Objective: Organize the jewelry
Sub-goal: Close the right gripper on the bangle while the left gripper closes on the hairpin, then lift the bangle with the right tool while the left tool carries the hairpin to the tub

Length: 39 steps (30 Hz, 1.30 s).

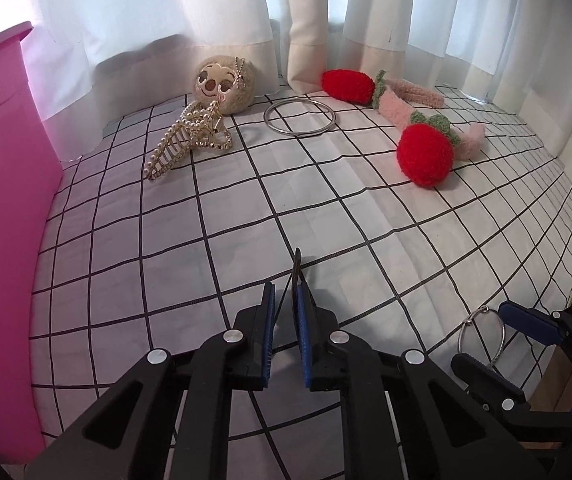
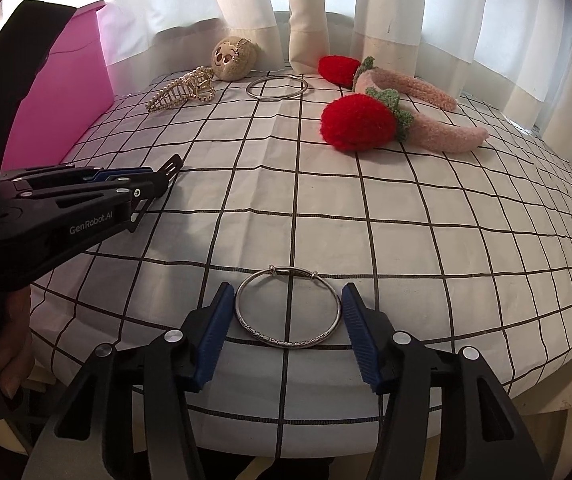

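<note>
A: How far along is the tidying?

B: Early, I judge. Most pieces lie loose on the checked surface (image 2: 425, 248): the pearl claw clip (image 1: 184, 140) and the plush face charm (image 1: 224, 85) at upper left of the left wrist view, the plain silver ring bangle (image 1: 299, 117) at upper centre, the strawberry headband (image 1: 413, 120) at upper right. The pink box (image 1: 2, 184) fills the left edge; its inside is hidden, so I cannot say what it holds.

A: And the tools?

B: The left tool (image 1: 284, 300) is nearly closed, pinching a thin dark hair clip (image 1: 297, 270) that sticks out past the tips. The right tool (image 2: 286, 312) is spread wide, a pad on each side of the patterned silver bangle (image 2: 287, 308), which lies flat at lower centre and is not yet squeezed.

A: What does each view add?

B: The right wrist view shows that bangle whole, plus the left tool side-on at middle left. The left wrist view catches only its edge at lower right, but shows how narrow the gap between its own pads is.
</note>
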Each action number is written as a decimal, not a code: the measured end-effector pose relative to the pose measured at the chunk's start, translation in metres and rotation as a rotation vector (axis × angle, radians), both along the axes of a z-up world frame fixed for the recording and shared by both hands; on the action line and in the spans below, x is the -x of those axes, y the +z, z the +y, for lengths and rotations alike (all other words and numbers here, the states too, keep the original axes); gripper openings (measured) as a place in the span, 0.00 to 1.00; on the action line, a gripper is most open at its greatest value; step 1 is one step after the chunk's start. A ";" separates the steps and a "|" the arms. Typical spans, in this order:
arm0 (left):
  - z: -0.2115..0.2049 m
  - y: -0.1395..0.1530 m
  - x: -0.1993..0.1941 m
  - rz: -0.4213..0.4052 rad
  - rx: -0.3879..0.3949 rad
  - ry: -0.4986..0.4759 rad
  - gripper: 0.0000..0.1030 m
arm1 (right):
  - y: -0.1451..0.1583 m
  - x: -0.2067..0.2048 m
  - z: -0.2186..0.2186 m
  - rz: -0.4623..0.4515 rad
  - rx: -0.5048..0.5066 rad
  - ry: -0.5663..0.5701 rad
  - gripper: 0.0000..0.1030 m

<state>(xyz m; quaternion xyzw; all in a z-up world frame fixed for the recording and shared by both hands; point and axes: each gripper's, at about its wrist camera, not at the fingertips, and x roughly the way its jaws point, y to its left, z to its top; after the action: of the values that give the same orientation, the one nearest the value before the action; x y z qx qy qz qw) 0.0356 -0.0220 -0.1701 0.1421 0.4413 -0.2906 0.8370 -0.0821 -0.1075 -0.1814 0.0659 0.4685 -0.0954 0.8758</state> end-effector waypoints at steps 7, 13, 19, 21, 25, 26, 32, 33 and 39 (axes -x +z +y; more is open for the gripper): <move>0.005 0.016 0.000 -0.014 0.027 0.008 0.11 | 0.007 -0.001 -0.001 -0.014 -0.008 0.001 0.52; 0.009 0.028 -0.002 -0.018 0.034 0.026 0.11 | 0.021 -0.006 -0.004 -0.035 0.005 0.012 0.52; 0.016 0.054 -0.005 -0.042 0.064 0.055 0.11 | 0.047 -0.015 -0.006 -0.081 0.028 0.037 0.52; 0.018 0.065 -0.006 -0.055 0.074 0.069 0.11 | 0.058 -0.018 -0.007 -0.101 0.038 0.046 0.52; 0.023 0.086 -0.009 -0.076 0.100 0.100 0.11 | 0.081 -0.024 -0.008 -0.137 0.064 0.078 0.52; 0.024 0.092 -0.010 -0.084 0.106 0.107 0.11 | 0.088 -0.026 -0.008 -0.147 0.070 0.088 0.52; 0.043 0.138 -0.013 -0.154 0.160 0.188 0.11 | 0.134 -0.043 -0.004 -0.229 0.112 0.170 0.52; 0.046 0.147 -0.014 -0.168 0.168 0.204 0.11 | 0.142 -0.047 -0.002 -0.245 0.116 0.186 0.52; 0.085 0.195 -0.017 -0.210 0.230 0.348 0.11 | 0.193 -0.073 0.016 -0.361 0.130 0.306 0.52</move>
<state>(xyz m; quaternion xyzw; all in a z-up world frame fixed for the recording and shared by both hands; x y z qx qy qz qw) 0.0524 0.0630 0.0251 -0.0029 0.3335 -0.1737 0.9266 -0.0087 -0.0911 0.0114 -0.0465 0.3019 0.0216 0.9520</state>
